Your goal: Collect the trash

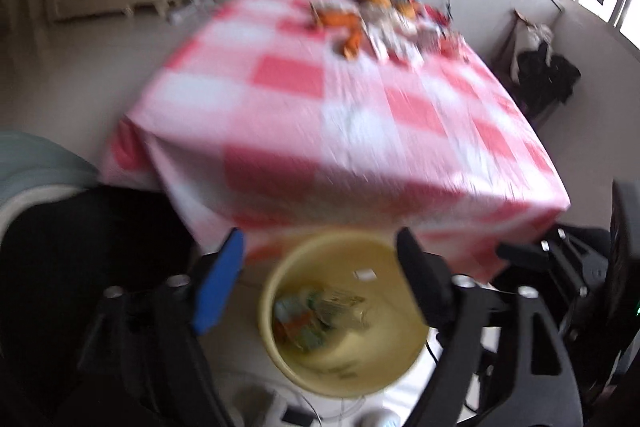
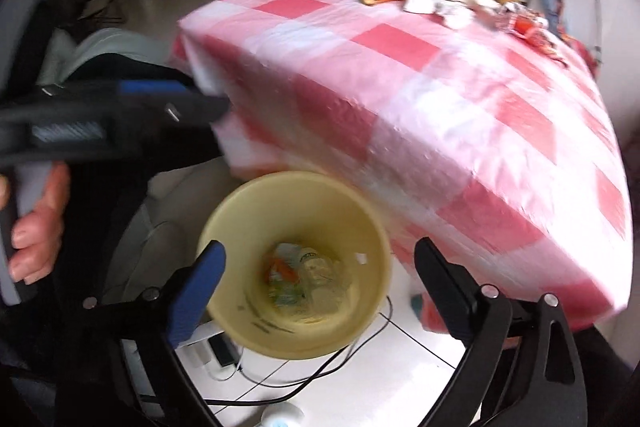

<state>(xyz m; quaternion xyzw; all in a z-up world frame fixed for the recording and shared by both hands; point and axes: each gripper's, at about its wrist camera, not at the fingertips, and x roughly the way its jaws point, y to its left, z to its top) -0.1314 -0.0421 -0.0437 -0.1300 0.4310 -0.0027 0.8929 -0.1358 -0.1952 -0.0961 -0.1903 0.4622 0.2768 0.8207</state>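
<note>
left gripper (image 1: 320, 275) hanging over the yellow bin (image 1: 344, 379), jaws spread wide with nothing between them | right gripper (image 2: 320, 279) doing likewise, jaws gaping | trash in bin (image 2: 304, 279) showing as a blurred heap, pieces hard to tell apart | more trash (image 2: 452, 1) sitting far across the checked tablecloth (image 2: 400, 87), smeared by blur

Both tools are held angled downward, side by side: left tool (image 1: 320, 283) and right tool (image 2: 320, 283) spread wide, nothing gripped.
</note>
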